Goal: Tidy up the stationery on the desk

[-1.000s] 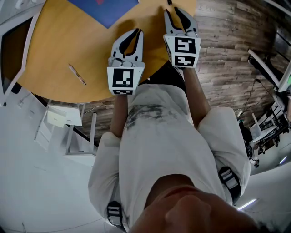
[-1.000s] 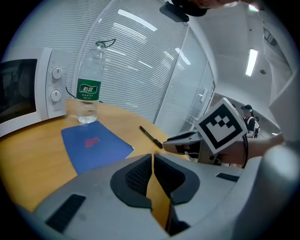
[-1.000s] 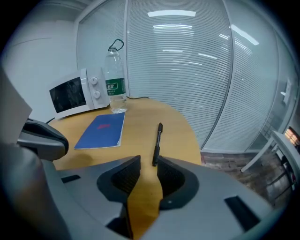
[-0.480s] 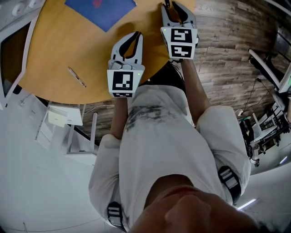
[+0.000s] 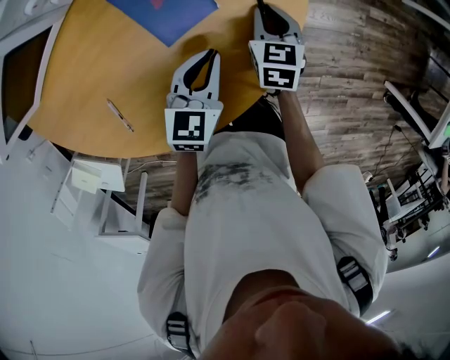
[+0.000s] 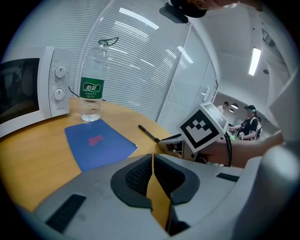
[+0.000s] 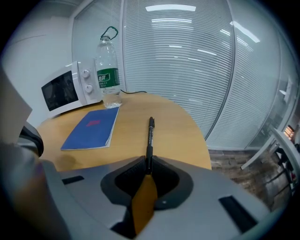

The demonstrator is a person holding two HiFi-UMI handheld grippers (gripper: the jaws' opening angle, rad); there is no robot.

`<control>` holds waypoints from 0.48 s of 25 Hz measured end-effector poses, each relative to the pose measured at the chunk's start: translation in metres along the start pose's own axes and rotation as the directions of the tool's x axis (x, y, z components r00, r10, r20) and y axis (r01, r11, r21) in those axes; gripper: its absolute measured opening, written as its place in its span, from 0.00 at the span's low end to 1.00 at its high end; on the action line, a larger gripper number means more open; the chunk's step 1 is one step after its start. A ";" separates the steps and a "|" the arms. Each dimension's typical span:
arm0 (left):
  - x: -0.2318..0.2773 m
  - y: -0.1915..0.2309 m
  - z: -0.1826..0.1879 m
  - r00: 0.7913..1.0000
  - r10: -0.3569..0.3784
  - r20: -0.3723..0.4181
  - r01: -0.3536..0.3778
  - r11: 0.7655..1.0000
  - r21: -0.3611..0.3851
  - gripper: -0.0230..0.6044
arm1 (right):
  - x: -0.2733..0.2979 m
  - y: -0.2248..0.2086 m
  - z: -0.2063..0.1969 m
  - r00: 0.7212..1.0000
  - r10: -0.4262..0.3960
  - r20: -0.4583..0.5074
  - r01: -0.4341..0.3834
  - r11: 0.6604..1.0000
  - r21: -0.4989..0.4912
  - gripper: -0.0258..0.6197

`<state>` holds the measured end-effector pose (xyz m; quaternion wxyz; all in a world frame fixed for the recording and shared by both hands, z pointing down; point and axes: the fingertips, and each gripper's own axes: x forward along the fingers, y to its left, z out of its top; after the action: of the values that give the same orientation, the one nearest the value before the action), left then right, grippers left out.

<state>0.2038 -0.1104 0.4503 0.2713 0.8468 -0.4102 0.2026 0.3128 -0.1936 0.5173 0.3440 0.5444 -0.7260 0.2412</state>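
Note:
A black pen (image 7: 150,136) lies on the round wooden desk (image 5: 84,63), pointing away from my right gripper (image 7: 148,162). That gripper is shut on the pen's near end. In the head view my right gripper (image 5: 261,7) is at the desk's far right edge. My left gripper (image 5: 210,53) hovers over the desk's near edge, shut with nothing in it. A blue notebook (image 7: 91,127) lies flat left of the black pen. A second, slim pen (image 5: 119,115) lies alone at the desk's left side.
A water bottle (image 7: 108,75) and a white microwave (image 7: 65,91) stand at the back of the desk behind the notebook. A white frame (image 5: 98,181) stands under the desk's left edge. Wooden floor (image 5: 358,77) lies to the right. People sit far off (image 6: 246,123).
My right gripper has moved slightly forward and gone from open to shut on the black pen's end. My left gripper has stayed in place.

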 end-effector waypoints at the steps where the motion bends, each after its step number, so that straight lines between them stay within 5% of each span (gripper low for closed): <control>1: -0.001 0.001 0.000 1.000 0.004 0.001 -0.004 1.000 -0.002 0.06 | 0.000 0.000 0.000 1.000 -0.001 0.002 0.001 1.000 0.004 0.19; 12: -0.020 0.008 0.003 0.999 0.037 0.020 -0.037 0.999 -0.006 0.06 | -0.011 0.012 0.006 0.999 -0.012 0.035 0.012 1.000 0.014 0.19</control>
<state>0.1858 -0.1053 0.4389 0.2656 0.8404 -0.4290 0.1980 0.3017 -0.1874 0.5050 0.3290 0.5553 -0.7270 0.2344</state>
